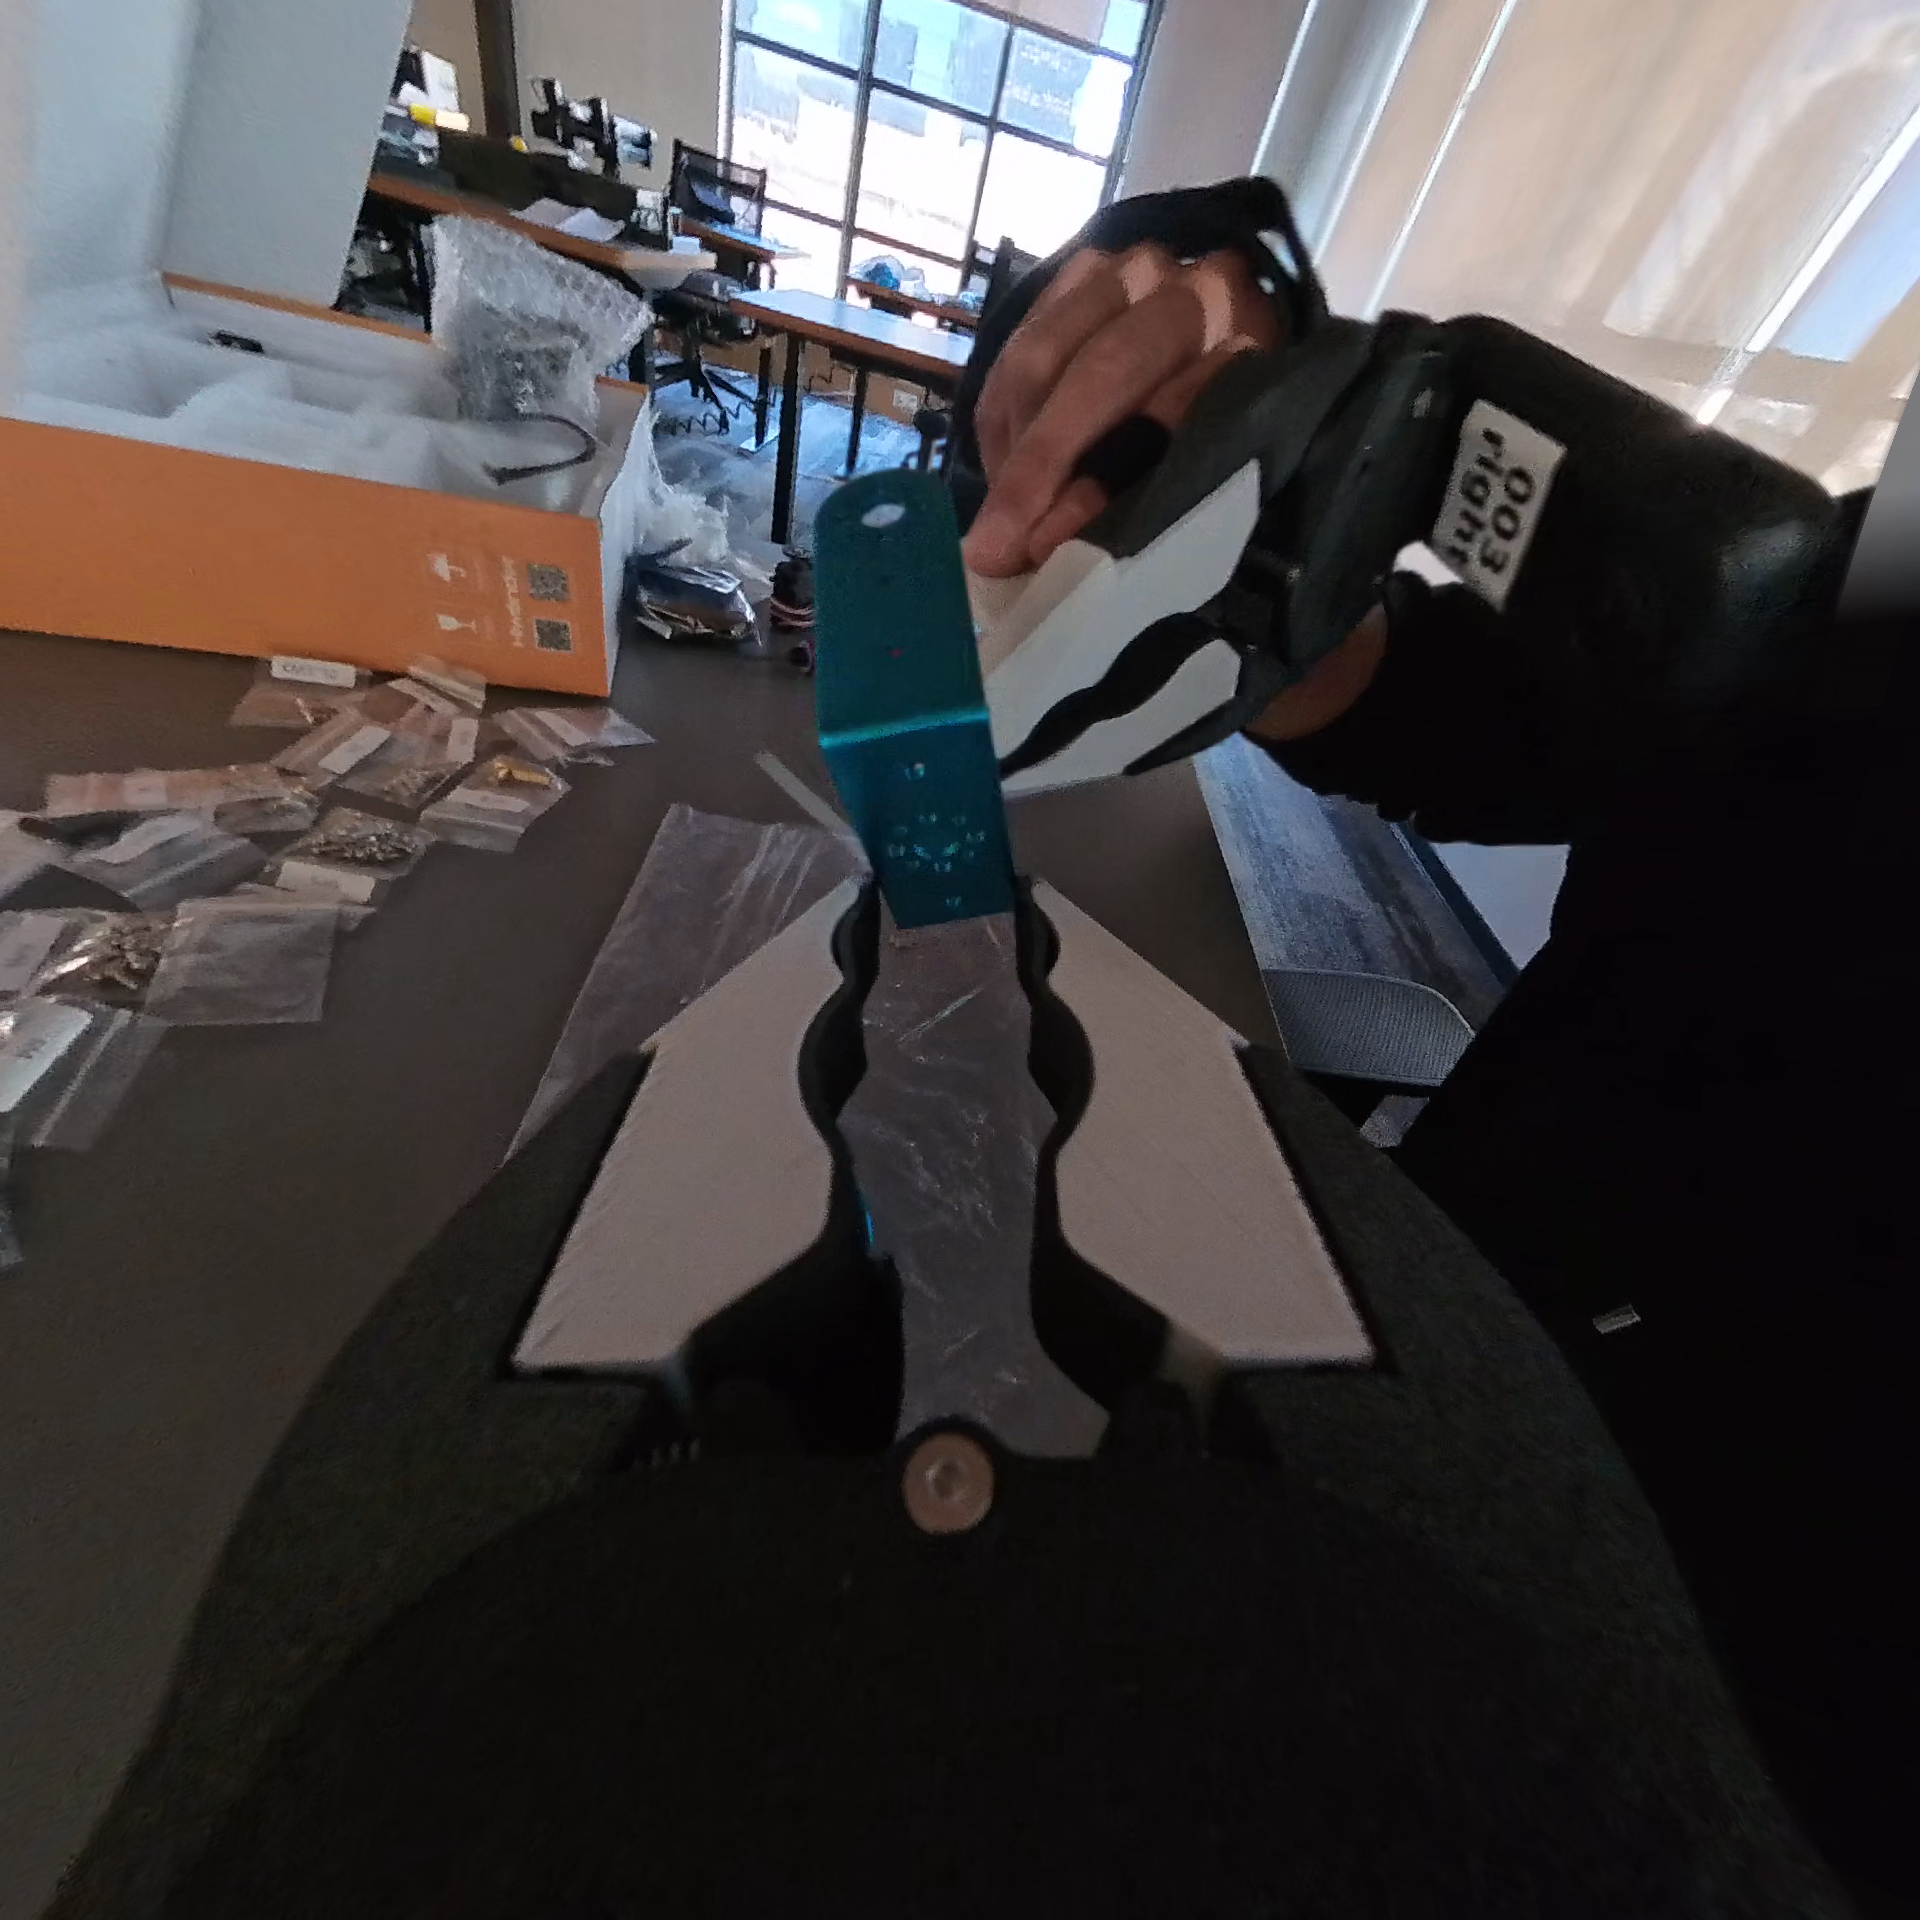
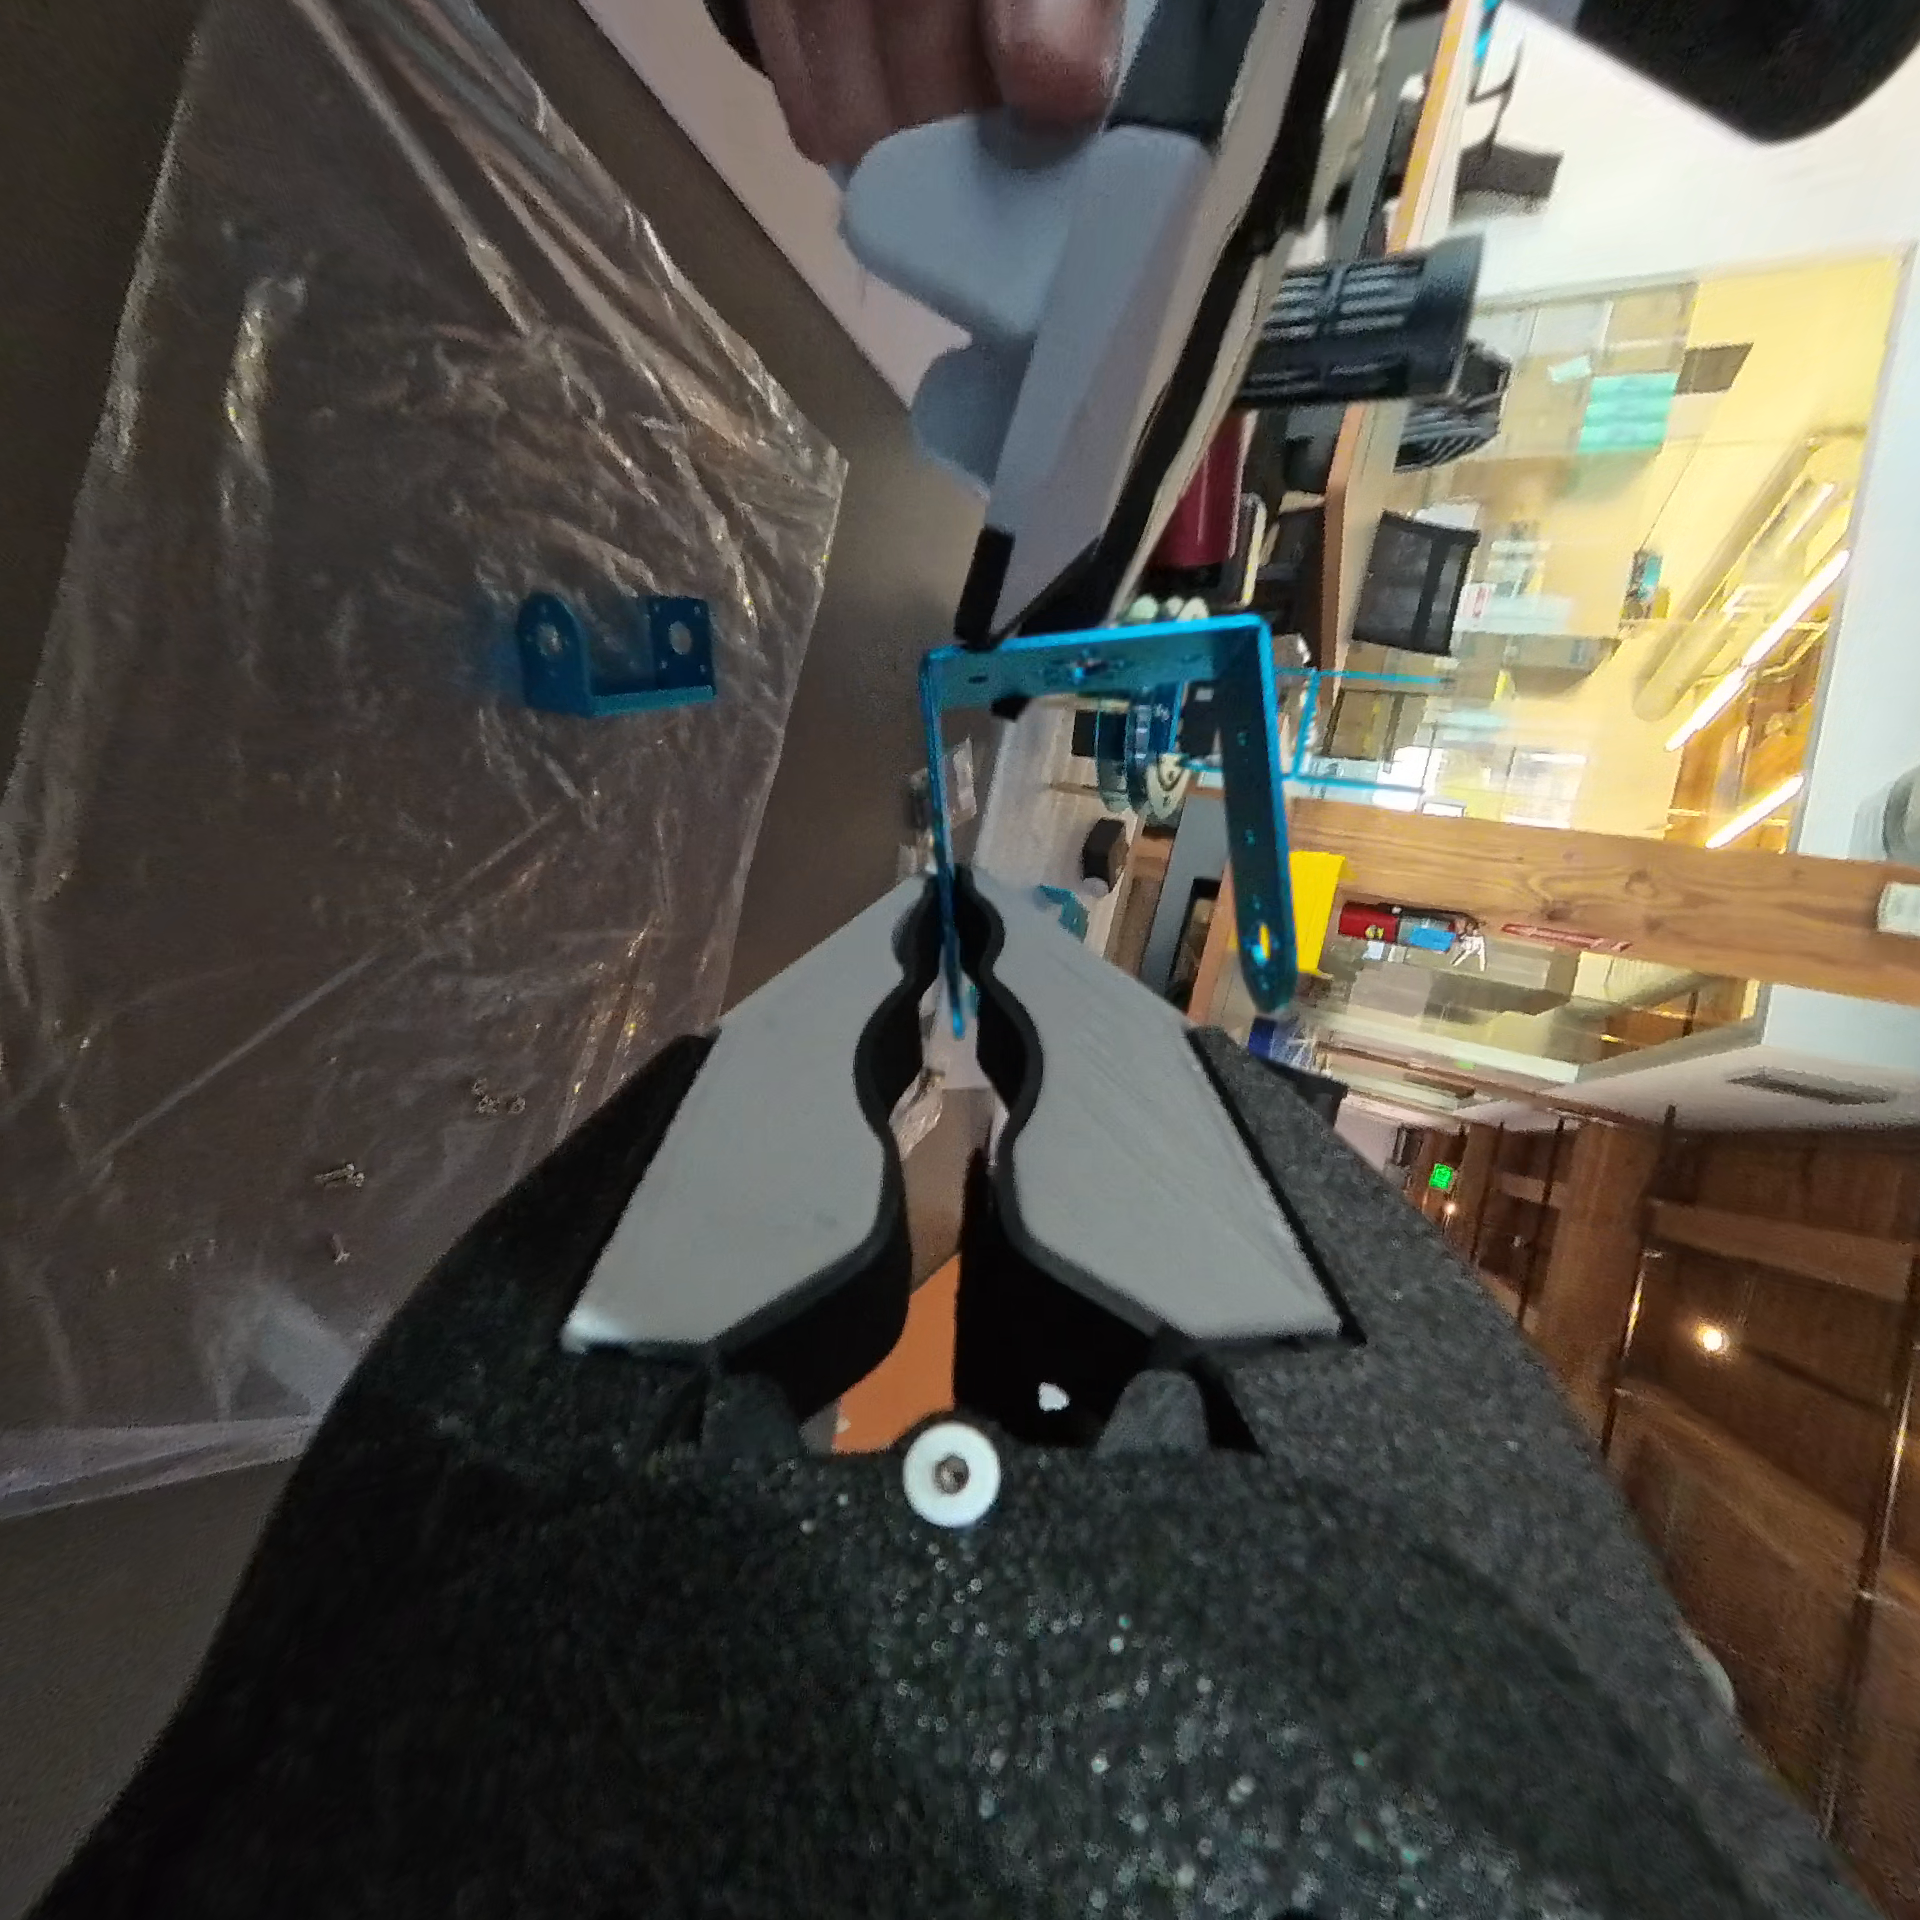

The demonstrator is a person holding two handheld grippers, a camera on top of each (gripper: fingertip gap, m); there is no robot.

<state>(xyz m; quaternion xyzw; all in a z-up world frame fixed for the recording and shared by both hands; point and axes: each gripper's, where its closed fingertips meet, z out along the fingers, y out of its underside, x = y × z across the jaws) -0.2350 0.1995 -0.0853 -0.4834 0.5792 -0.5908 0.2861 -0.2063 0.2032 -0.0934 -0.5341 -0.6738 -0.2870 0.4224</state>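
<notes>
A blue metal U-shaped bracket [image 1: 899, 644] is held in the air between both grippers. My left gripper [image 1: 948, 894] is shut on the bracket's drilled base plate, one fingertip against each edge. My right gripper [image 2: 951, 904] is shut on one thin leg of the bracket [image 2: 1091, 660], pinched between the fingertips, and the other leg hangs free to the right. The right gripper, held by a hand, also shows in the left wrist view [image 1: 1060, 764], reaching in from the upper right. The left gripper shows in the right wrist view [image 2: 987, 623], coming down onto the base.
A dark brown table [image 1: 260, 1195] lies below. On it are a clear plastic bag [image 2: 364, 779] with a small blue bracket [image 2: 613, 655] and loose screws [image 2: 343, 1174], several small hardware bags [image 1: 312, 810], and an open orange box [image 1: 312, 561] at the back left. Only a small space, under 4 cm, lies between the two pairs of fingers.
</notes>
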